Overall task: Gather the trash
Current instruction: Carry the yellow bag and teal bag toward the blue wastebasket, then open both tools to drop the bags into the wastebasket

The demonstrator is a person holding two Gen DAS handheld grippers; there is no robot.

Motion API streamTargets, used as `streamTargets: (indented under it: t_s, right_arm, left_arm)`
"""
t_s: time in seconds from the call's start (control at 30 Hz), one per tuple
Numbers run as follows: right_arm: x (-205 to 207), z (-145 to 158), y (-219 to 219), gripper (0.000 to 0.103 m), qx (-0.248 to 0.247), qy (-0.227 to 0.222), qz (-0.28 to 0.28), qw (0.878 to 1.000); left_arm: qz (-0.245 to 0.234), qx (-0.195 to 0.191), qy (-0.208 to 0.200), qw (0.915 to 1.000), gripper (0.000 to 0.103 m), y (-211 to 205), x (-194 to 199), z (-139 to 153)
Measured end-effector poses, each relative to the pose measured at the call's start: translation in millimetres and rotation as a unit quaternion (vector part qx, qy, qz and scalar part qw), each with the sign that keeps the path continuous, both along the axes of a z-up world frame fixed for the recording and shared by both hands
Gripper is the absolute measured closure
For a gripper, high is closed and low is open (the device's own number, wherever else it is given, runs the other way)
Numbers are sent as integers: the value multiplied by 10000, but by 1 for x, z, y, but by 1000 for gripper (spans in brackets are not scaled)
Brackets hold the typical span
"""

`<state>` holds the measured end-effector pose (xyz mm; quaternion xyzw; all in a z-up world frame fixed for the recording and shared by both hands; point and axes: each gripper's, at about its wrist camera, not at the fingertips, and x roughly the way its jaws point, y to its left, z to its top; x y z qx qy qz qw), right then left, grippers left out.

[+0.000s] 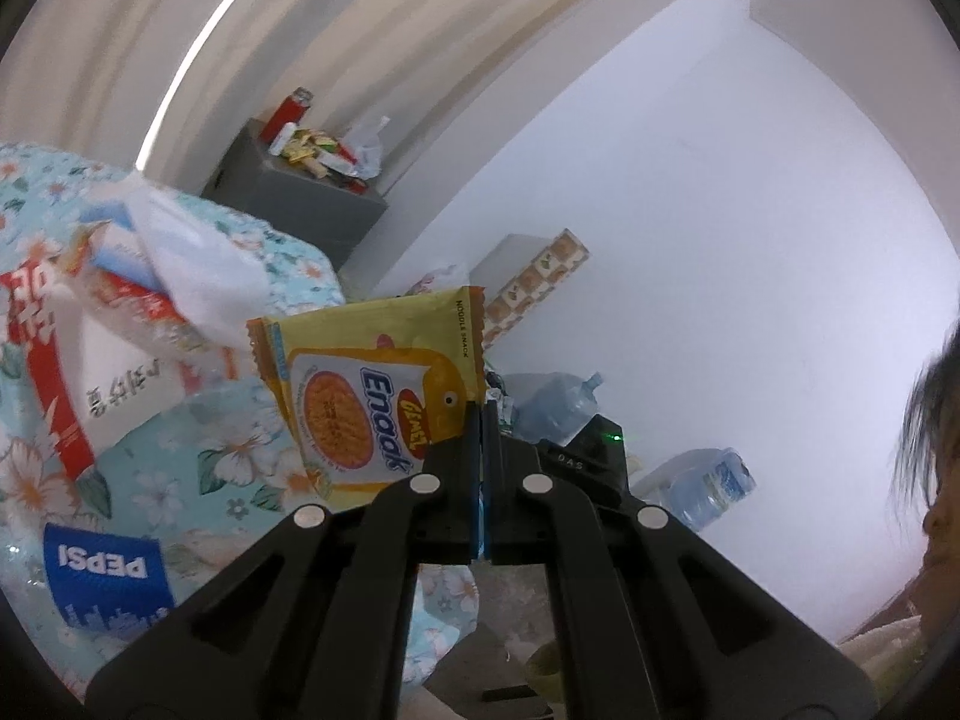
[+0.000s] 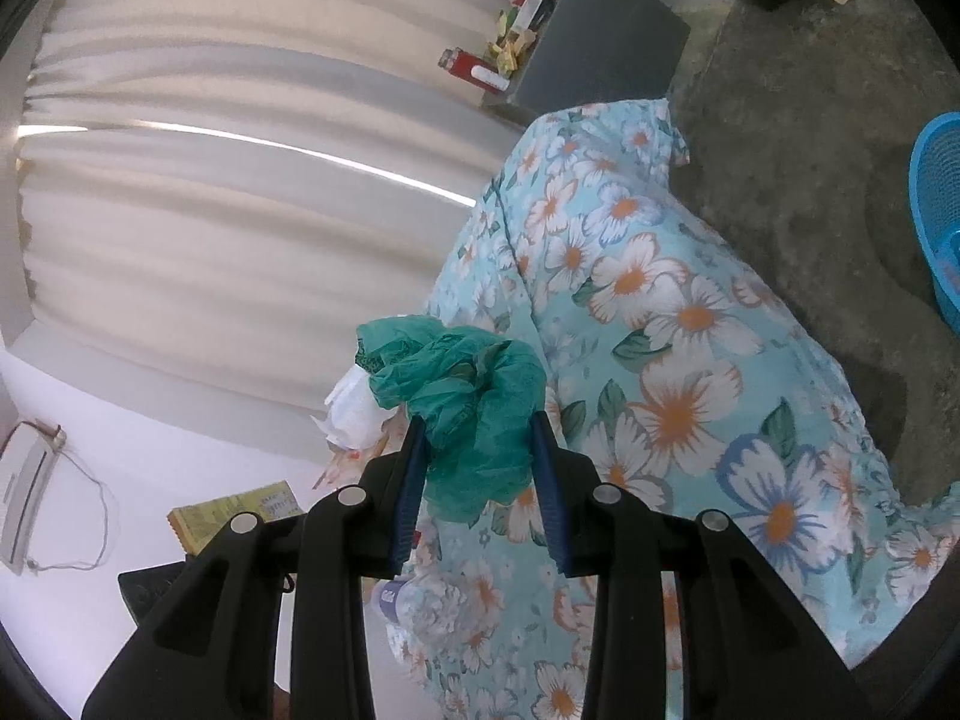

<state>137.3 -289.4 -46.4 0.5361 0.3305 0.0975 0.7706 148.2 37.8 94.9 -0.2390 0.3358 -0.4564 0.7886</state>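
Note:
My left gripper (image 1: 483,414) is shut on the edge of a yellow Enaak noodle-snack wrapper (image 1: 366,396) and holds it up above the floral-sheet surface (image 1: 240,456). On that sheet lie a Pepsi bottle (image 1: 102,570) and a red-and-white tissue pack (image 1: 90,354) with a white tissue (image 1: 192,264). My right gripper (image 2: 477,426) is closed around a crumpled green plastic bag (image 2: 468,396) and holds it above the floral sheet (image 2: 690,360). A white tissue (image 2: 354,402) and the yellow wrapper (image 2: 234,510) show to its left.
A grey cabinet (image 1: 300,192) with a red can and small packets stands by the curtain, also in the right wrist view (image 2: 606,30). A blue basket (image 2: 939,210) sits on the concrete floor at the right. Large water bottles (image 1: 558,402) lie by the wall. A person's face (image 1: 936,516) is at the right edge.

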Motion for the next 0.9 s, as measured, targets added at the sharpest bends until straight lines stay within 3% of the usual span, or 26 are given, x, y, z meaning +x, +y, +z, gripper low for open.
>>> streamTargets:
  t_s: [0.27,0.5,0.7,0.9]
  right_arm:
    - [-36,1,-37,69,24,-46,-347,9994]
    - [-98,-7,-101,69,-117,158,-1365,9904]
    - [-156,-33,-156,69,-433,842,-2488,9639]
    - [-185,-87,-197,69,-79,1428,-3138,9387]
  left_arm:
    - [-425,46,-6,9991,103,-44,13,1]
    - [-1217,286,176,9920,103,-125,31,-14]
    - [-2167,893,313,9716,103,-243,34,-42]
    - [-2809,1856,432,9406,103,-369,42,-98]
